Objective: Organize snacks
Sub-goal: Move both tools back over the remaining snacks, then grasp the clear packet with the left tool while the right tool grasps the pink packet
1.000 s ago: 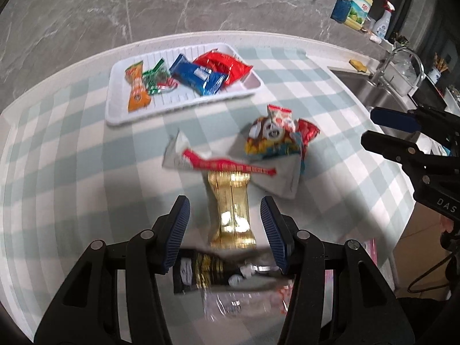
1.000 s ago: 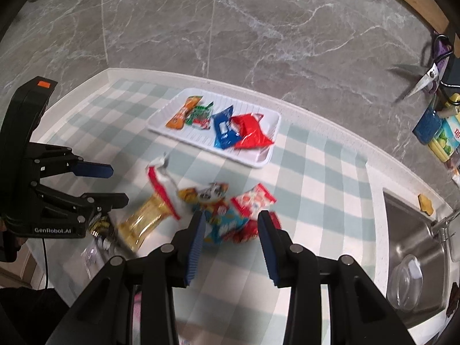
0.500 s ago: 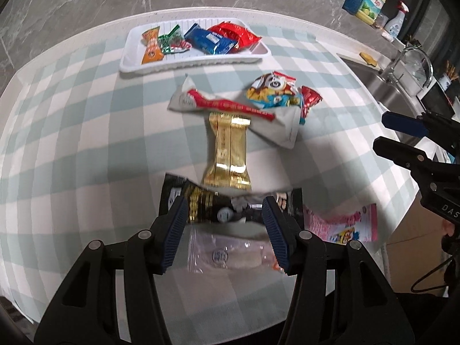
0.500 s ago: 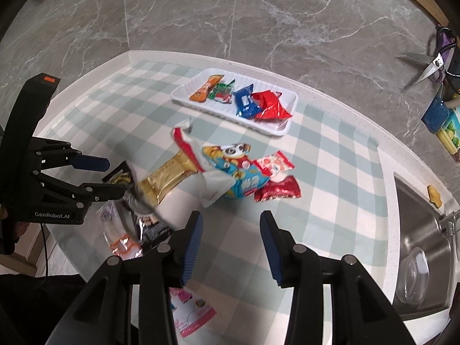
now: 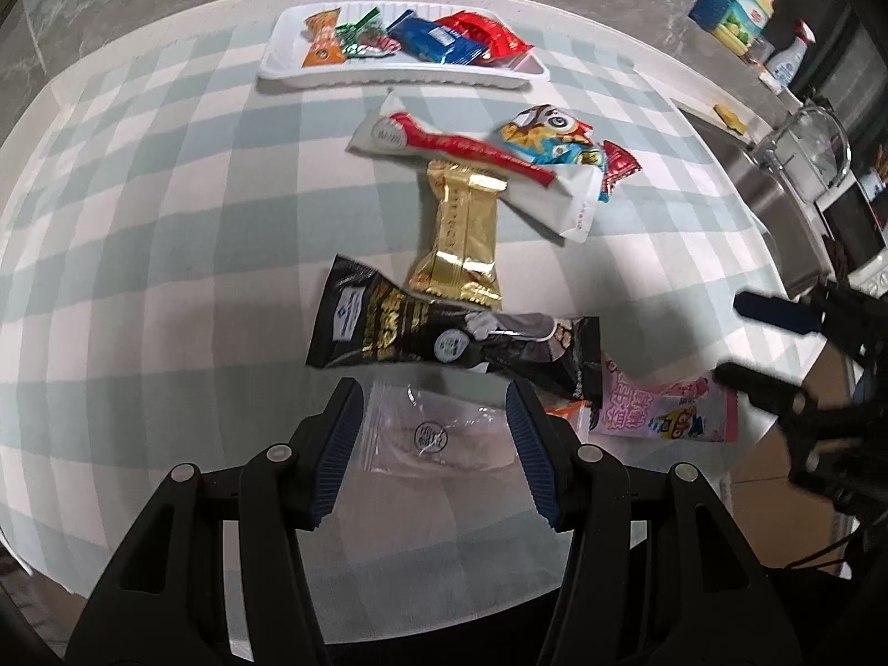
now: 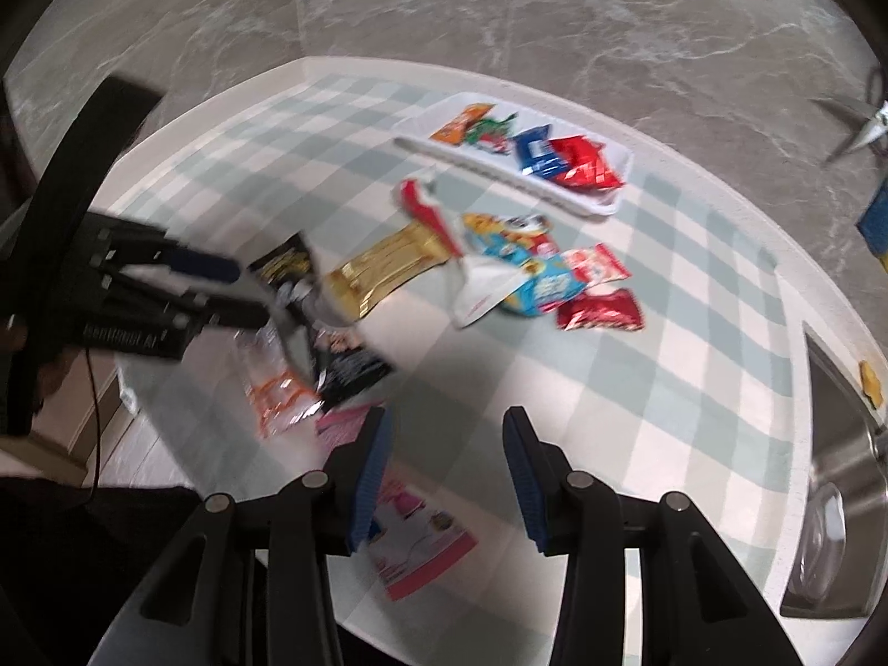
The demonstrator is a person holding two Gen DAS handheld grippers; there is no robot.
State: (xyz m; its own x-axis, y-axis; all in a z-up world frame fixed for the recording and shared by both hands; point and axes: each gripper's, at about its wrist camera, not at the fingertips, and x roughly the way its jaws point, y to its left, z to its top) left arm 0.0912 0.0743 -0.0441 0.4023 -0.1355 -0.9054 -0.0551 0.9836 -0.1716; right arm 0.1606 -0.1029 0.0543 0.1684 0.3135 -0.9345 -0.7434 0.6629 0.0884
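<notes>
Under left hand-held gripper [image 5: 433, 433], jaws apart, empty: clear packet [image 5: 438, 435], flat, crinkled; right hand-held gripper [image 6: 444, 460] opening, empty.

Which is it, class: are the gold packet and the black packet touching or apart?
Touching. The left wrist view shows the gold packet's lower crimped end lying over the black packet's top edge, with no tablecloth between them.

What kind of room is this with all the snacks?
Most likely a home kitchen. A steel sink is set into the counter beside the checked tablecloth, a spray bottle stands by the wall, and snack packets sit in a white tray.
</notes>
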